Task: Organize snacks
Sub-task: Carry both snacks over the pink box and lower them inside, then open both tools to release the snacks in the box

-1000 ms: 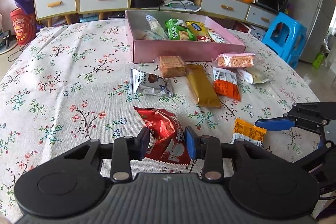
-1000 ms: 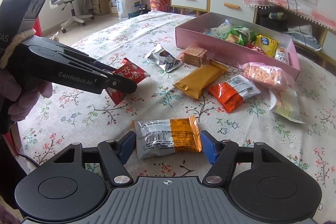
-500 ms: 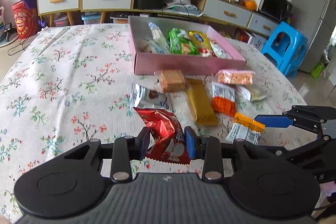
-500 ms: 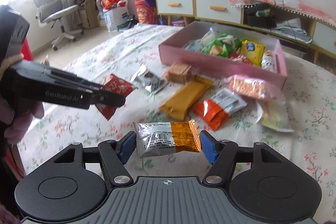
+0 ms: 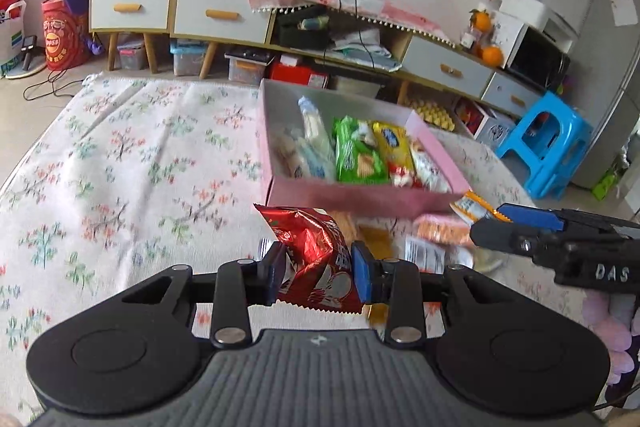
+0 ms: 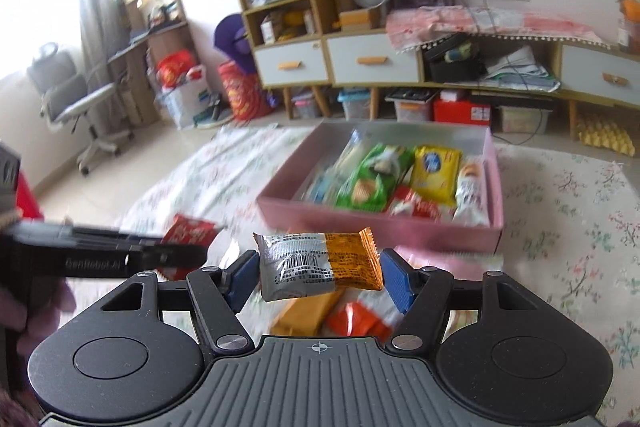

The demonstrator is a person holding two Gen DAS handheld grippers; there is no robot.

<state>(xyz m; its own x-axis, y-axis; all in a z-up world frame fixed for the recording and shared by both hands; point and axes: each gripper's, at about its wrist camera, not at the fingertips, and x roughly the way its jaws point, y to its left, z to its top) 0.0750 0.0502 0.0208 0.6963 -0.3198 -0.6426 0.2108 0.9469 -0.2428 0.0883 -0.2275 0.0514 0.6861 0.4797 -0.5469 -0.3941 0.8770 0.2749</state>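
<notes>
Right wrist: orange packet (image 6: 320,264) between claw (image 6: 320,277) fingers.

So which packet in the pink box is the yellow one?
The yellow packet with a blue round logo, lying in the pink box between the green packet and the white one.

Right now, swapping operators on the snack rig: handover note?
Left gripper: shut on the red snack bag, lifted short of the pink box.
Right gripper: shut on the silver-orange packet, lifted just short of the box.
Done: several snacks lie in the box.
Left: drop both in, then clear the table: gold bar, orange-white packet, others partly hidden.
</notes>
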